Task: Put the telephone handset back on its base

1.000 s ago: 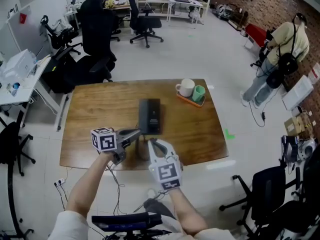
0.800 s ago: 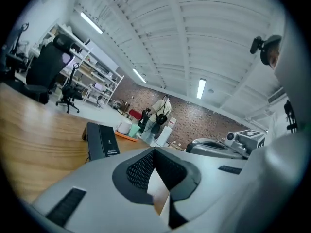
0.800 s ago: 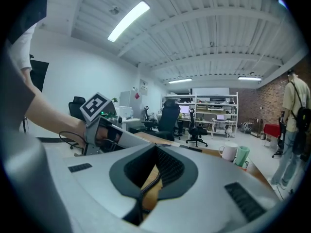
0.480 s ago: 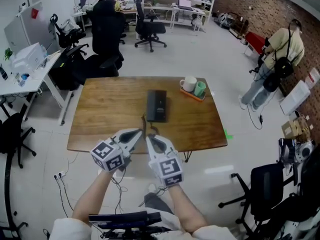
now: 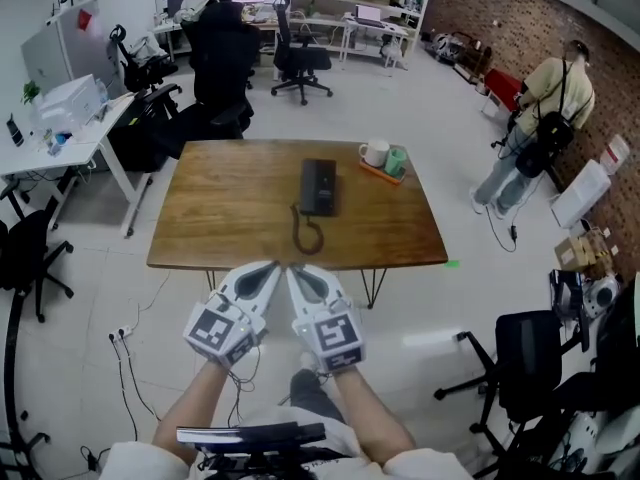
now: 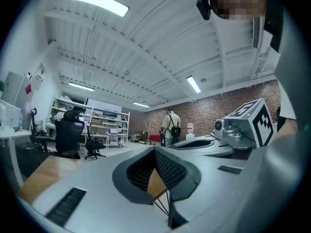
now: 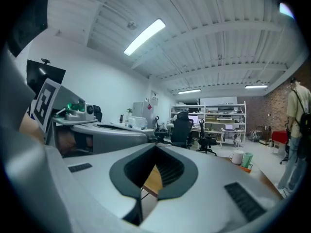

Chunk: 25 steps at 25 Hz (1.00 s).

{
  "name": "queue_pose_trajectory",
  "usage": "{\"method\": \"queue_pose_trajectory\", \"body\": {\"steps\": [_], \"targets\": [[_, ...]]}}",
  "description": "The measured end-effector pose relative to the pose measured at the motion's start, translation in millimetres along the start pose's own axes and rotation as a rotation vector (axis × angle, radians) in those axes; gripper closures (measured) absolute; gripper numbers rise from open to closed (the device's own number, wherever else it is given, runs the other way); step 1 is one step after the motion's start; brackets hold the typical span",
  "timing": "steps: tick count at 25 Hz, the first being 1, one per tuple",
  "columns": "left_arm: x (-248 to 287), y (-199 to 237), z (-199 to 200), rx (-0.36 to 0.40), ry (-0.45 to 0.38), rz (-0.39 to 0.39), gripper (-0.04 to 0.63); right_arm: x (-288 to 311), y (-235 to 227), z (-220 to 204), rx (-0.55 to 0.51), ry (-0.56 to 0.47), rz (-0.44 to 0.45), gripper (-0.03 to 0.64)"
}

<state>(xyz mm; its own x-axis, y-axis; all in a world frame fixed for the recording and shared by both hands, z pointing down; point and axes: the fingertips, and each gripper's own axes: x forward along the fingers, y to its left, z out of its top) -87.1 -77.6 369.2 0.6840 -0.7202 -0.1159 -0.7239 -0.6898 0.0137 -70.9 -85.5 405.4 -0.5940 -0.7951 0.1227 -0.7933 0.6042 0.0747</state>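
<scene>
A black telephone (image 5: 318, 186) lies on the middle of the wooden table (image 5: 220, 218), its handset seemingly resting along the base, with the coiled cord (image 5: 305, 233) curling toward the near edge. Both grippers are held side by side well short of the table, over the floor. My left gripper (image 5: 270, 267) is shut with nothing in it, and its jaws meet in the left gripper view (image 6: 155, 152). My right gripper (image 5: 296, 270) is shut and empty too (image 7: 156, 150). Neither touches the telephone.
An orange tray with a white mug (image 5: 375, 153) and a green cup (image 5: 397, 161) stands at the table's far right. Office chairs (image 5: 300, 58) and desks line the back. One person stands at the right wall (image 5: 540, 118), and another sits at the back (image 5: 222, 23).
Both grippers have drawn back from the table's near edge and come close together. The table and telephone now lie farther off in the head view.
</scene>
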Motion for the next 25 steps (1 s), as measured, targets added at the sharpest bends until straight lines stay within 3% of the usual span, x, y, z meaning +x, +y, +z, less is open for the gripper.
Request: {"method": "queue_pose_trajectory", "body": {"steps": [11,25], "targets": [[-62,-57,13,-0.01,-0.034,0.066,0.595,-79,49,14,0.033,-0.045,-0.006,0.614],[-58,-88,23,-0.027,-0.062,0.041,0.595,-109,48,21,-0.02,-0.043,-0.017,0.615]]}}
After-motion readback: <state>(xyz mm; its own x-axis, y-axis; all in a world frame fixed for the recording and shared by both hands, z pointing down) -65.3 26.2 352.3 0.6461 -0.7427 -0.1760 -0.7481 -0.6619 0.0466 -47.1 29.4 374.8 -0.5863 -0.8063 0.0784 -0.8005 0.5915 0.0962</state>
